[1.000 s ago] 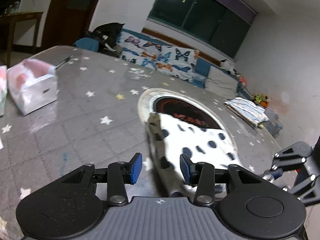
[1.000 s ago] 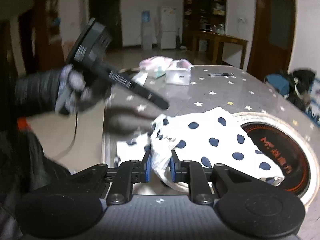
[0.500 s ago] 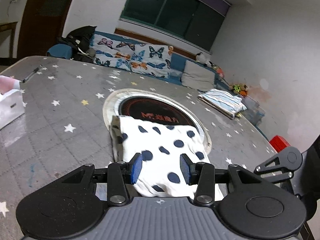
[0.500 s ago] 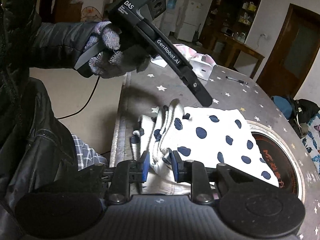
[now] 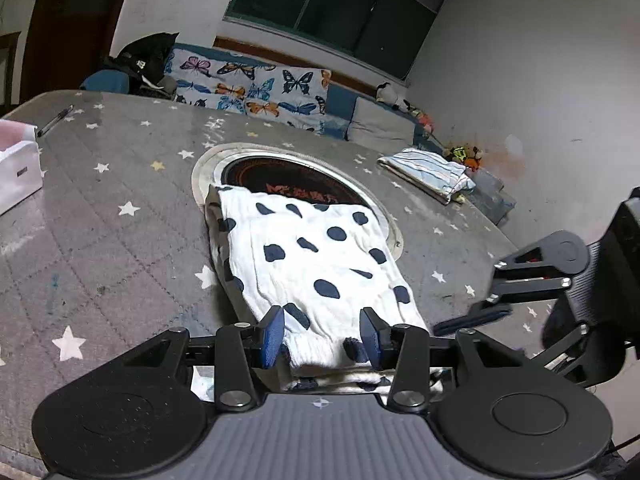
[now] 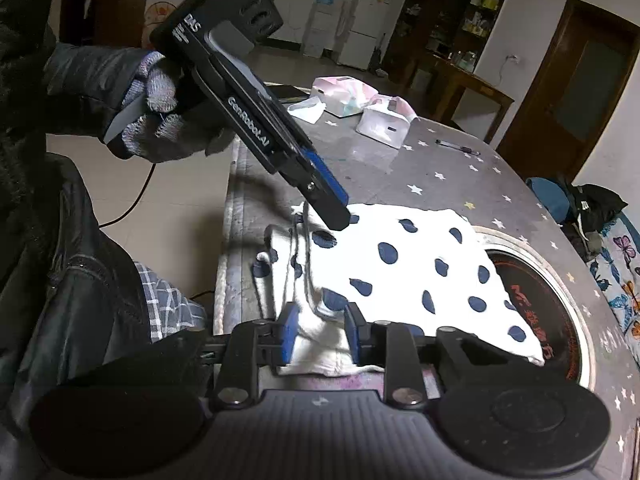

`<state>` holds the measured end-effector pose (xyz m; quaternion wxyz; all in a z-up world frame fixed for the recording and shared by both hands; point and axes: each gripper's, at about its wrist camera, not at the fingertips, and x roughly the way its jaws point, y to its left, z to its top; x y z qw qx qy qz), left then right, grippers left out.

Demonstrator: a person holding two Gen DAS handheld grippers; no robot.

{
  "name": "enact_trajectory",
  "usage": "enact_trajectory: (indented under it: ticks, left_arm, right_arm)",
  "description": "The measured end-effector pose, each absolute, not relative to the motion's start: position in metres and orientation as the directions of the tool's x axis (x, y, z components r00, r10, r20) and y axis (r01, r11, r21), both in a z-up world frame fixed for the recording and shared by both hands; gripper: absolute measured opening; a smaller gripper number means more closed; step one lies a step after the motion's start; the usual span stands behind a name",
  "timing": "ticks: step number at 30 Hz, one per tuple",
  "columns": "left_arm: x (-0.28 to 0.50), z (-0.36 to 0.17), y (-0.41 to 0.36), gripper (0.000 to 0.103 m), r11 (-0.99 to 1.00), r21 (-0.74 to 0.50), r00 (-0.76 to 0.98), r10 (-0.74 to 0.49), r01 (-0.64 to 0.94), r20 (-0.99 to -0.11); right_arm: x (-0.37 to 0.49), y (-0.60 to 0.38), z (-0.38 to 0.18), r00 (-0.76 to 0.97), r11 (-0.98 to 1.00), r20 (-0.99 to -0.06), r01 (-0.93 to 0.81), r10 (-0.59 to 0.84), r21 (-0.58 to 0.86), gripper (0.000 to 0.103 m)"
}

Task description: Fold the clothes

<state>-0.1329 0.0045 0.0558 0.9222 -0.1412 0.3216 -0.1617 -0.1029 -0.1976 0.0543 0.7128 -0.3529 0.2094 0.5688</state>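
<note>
Left wrist view first: the left gripper (image 5: 322,330) hovered at the near edge of the tabletop (image 5: 120,184), its blue pads standing part-way open with a clear gap on both sides. The spotted garment (image 5: 312,256), white with dark blue dots, ran between and beneath those fingers, but neither pad pressed on it, so nothing was held there. The cloth lay folded into a long strip, stretching from the near edge out to the round inset burner (image 5: 296,184) in the middle of the tabletop, its far end lapping over the burner's rim. Out at the right edge lay a striped folded cloth (image 5: 430,170). At the left edge sat a white box (image 5: 18,172), and a pen (image 5: 54,120) lay near the far left corner. The right gripper (image 5: 472,318) came in from the right, low over the near edge, just beside the garment's near corner.

Over to the right wrist view: the right gripper's (image 6: 320,330) jaws were opening. The garment's (image 6: 404,276) bunched near hem sat between the pads, and there was a gap showing on each side, so the grip was off. A gloved hand (image 6: 156,120) held the left gripper (image 6: 332,204) tilted down, its tip right over the garment's corner by the near edge; whether it touched the cloth could not be told. Tissue packs (image 6: 352,98) and the white box (image 6: 386,120) sat toward the far corner, with the pen (image 6: 456,146) lying beyond them
</note>
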Motion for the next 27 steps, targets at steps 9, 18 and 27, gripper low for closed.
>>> enact_trajectory:
  ticks: [9, 18, 27]
  left_arm:
    - [-0.134, 0.054, 0.006, 0.045, 0.91, -0.361, 0.731, -0.387, 0.204, -0.562]
    - [-0.138, 0.057, 0.0, 0.044, 0.903, -0.351, 0.709, -0.417, 0.25, -0.569]
    - [-0.135, 0.088, 0.0, 0.045, 0.894, -0.309, 0.761, -0.442, 0.325, -0.476]
  right_arm:
    - [-0.102, -0.189, 0.044, 0.274, 0.08, -0.733, -0.954, 0.623, -0.289, 0.026]
    - [-0.103, -0.203, 0.051, 0.273, 0.086, -0.73, -0.955, 0.627, -0.283, 0.014]
    - [-0.098, -0.215, 0.065, 0.221, 0.123, -0.733, -0.975, 0.643, -0.186, 0.015]
